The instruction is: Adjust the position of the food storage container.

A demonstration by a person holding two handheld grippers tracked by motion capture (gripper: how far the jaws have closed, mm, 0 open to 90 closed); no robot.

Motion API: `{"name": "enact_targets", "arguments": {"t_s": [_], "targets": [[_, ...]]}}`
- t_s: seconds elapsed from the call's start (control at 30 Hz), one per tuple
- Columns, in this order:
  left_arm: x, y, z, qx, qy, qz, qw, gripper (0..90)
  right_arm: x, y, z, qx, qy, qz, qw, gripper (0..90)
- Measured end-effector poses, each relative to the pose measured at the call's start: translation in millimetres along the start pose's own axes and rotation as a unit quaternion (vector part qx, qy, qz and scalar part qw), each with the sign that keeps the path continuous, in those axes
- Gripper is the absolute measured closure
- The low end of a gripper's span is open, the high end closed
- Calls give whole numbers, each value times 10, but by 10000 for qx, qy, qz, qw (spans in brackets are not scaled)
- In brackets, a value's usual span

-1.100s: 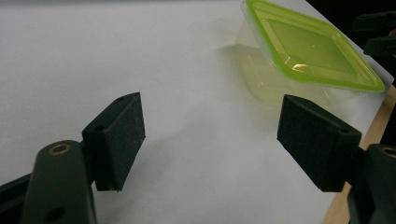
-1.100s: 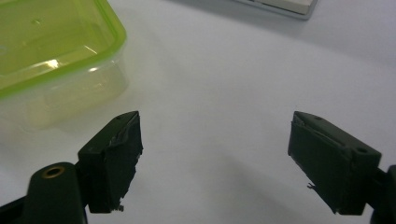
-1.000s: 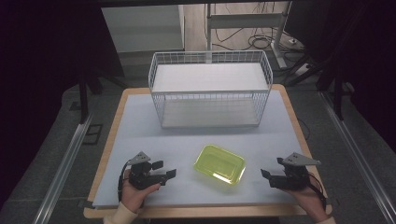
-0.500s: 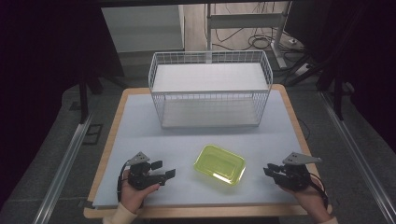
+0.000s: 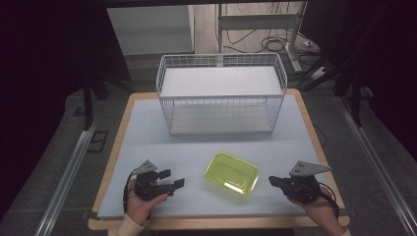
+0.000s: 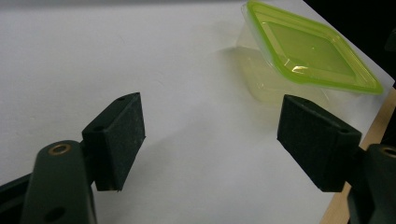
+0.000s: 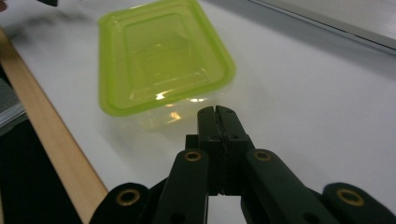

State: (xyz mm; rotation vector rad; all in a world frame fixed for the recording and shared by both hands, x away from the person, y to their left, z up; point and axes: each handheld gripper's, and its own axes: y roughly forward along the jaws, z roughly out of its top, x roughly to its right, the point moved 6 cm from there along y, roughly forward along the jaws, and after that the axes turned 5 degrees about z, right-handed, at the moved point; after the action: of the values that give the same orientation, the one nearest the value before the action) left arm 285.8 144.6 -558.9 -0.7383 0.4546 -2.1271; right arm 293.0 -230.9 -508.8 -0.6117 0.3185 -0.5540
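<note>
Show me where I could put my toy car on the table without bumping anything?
The widest bare patch is the white mat between the wire basket and the green box. The mat's strips left and right of the basket are bare too. The front is crowded: the box sits between the left hand-held gripper and the right hand-held gripper.

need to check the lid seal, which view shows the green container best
The right gripper view: the green container sits close and nearly whole, lid rim and clear base visible. The left gripper view shows it farther off at an angle, in the upper right. The high view shows it whole but small.
</note>
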Motion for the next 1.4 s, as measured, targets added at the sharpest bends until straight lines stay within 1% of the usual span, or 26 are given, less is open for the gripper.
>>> {"name": "enact_targets", "arguments": {"t_s": [0.13,0.17,0.2,0.23,0.27,0.33,0.37,0.4,0.43,0.47,0.5,0.57,0.7,0.73,0.77,0.83,0.93,1.0,1.07,1.1,1.27,1.4], "targets": [[10,4,1,-1,15,-15,10000,227,-127,21,46,18,-117,128,9998,900],[14,9,-1,-9,19,-23,10000,227,-207,21,71,39,-186,203,9996,900],[14,9,-1,-9,19,-23,10000,227,-247,24,87,71,-228,238,9994,900],[15,10,-2,-6,20,-23,10000,227,-247,24,87,71,-228,238,9994,900],[14,10,-2,-2,27,-18,10000,229,-289,30,103,88,-260,280,9992,900],[11,15,-3,-9,17,-16,10000,231,-379,47,131,87,-321,413,9986,900],[10,17,-4,-16,12,-18,10000,231,-448,76,138,80,-364,533,9979,900],[9,18,-5,-21,13,-19,10000,231,-448,76,138,80,-364,533,9979,900],[8,18,-6,-24,15,-18,10000,230,-528,118,132,4,-450,631,9970,900],[7,18,-6,-23,12,-18,10000,229,-569,141,130,-18,-481,679,9965,900],[6,17,-5,-22,9,-23,10000,229,-569,141,130,-18,-481,679,9965,900],[5,17,-6,-25,3,-25,10000,228,-648,182,130,-77,-555,793,9953,900],[8,18,-7,-31,10,-33,10000,228,-762,266,125,-178,-624,922,9936,900],[8,18,-7,-33,11,-35,10000,227,-795,318,110,-245,-656,947,9930,900],[9,17,-7,-31,9,-37,10000,227,-795,318,110,-245,-656,947,9930,900],[9,17,-8,-35,11,-41,10000,227,-819,392,85,-337,-707,948,9924,900],[11,21,-12,-54,16,-45,10000,227,-818,439,73,-382,-705,915,9926,900],[14,26,-15,-68,15,-50,10000,226,-814,516,37,-481,-677,922,9923,900],[14,27,-15,-69,9,-54,10000,226,-814,538,24,-513,-690,932,9919,900],[10,26,-15,-70,10,-49,10000,226,-816,574,5,-579,-682,927,9917,900],[13,24,-14,-52,26,-48,10000,227,-795,607,-8,-600,-685,886,9919,900],[16,26,-15,-62,32,-59,10000,228,-756,622,-25,-618,-640,838,9925,900]]}}
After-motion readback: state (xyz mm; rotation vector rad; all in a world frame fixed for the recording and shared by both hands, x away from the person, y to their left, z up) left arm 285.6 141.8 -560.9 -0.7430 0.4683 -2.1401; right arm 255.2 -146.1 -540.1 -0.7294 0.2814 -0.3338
